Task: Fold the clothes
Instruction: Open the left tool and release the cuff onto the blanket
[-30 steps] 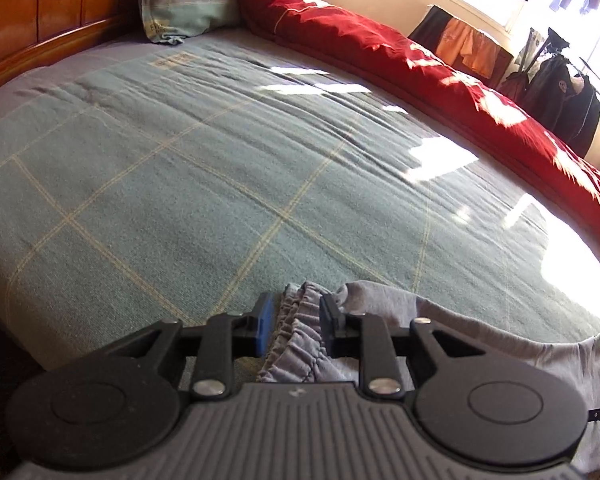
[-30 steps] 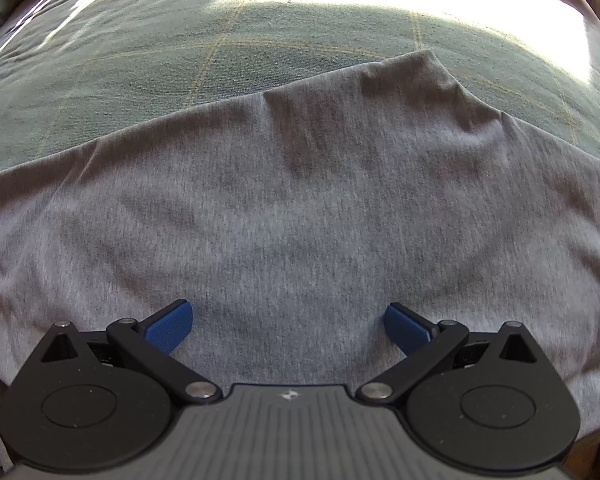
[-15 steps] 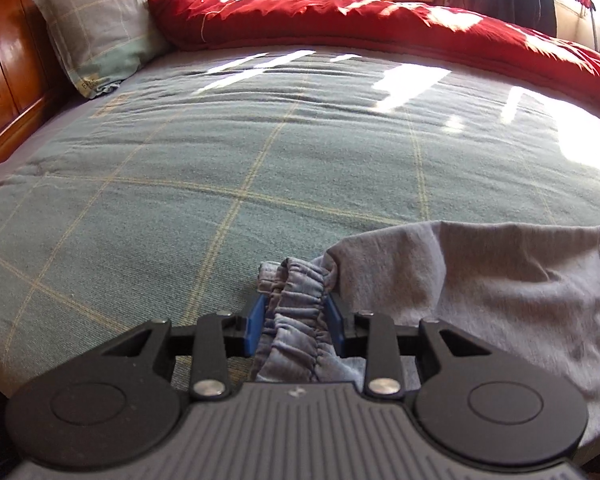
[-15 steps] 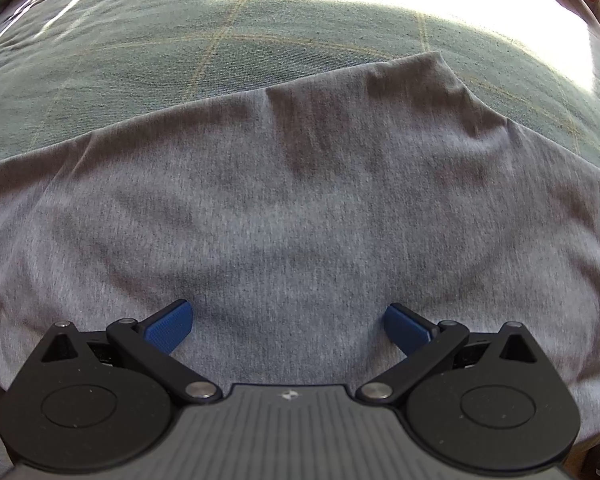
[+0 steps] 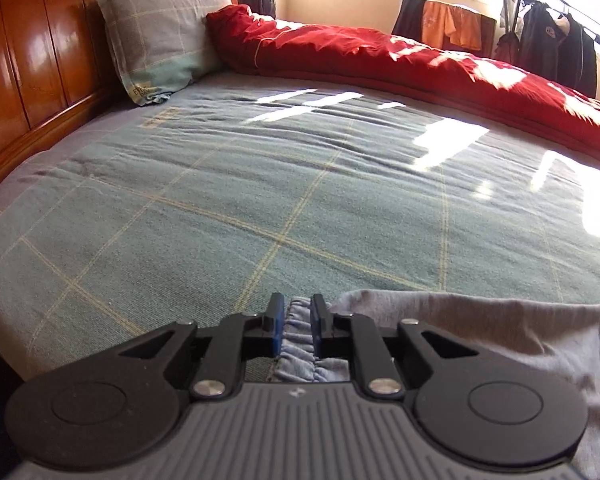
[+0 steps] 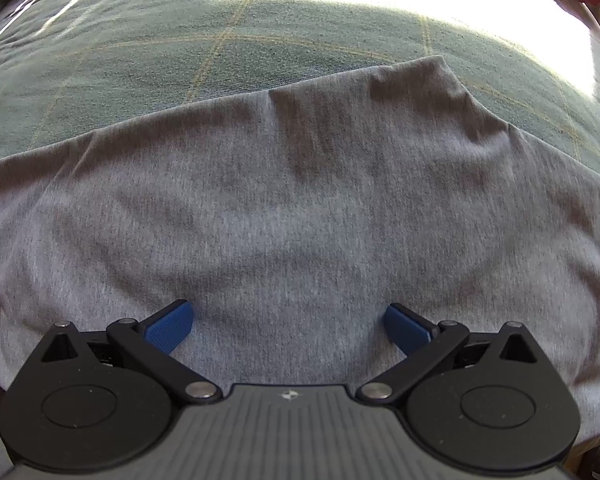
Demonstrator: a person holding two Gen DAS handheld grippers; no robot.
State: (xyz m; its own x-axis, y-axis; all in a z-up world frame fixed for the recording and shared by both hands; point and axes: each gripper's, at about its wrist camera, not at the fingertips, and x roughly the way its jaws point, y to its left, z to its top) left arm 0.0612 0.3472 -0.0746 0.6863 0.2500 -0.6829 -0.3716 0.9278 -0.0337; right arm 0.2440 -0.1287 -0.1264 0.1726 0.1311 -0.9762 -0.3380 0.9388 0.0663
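Closing on a gathered elastic waistband [image 5: 297, 334], the left gripper [image 5: 296, 326], blue pads pinching the bunched fabric at the bed's near edge. Spread wide over flat grey cloth, the right gripper [image 6: 287, 326]. Grey garment [image 6: 300, 208] laid across green checked bedspread [image 5: 260, 184]; beyond, red duvet [image 5: 380, 56], pillow [image 5: 160, 36], wooden headboard [image 5: 32, 52].

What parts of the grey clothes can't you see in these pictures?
- Soft grey jersey garment: the right wrist view's edges cut off its sides and the open right gripper covers its near edge, so its kind is unclear.
- Gathered blue-grey elastic waistband: in the left wrist view the closing left gripper has it between the pads, and its body hides where the band runs.
- Green checked bedsheet: sun glare washes out its far right.
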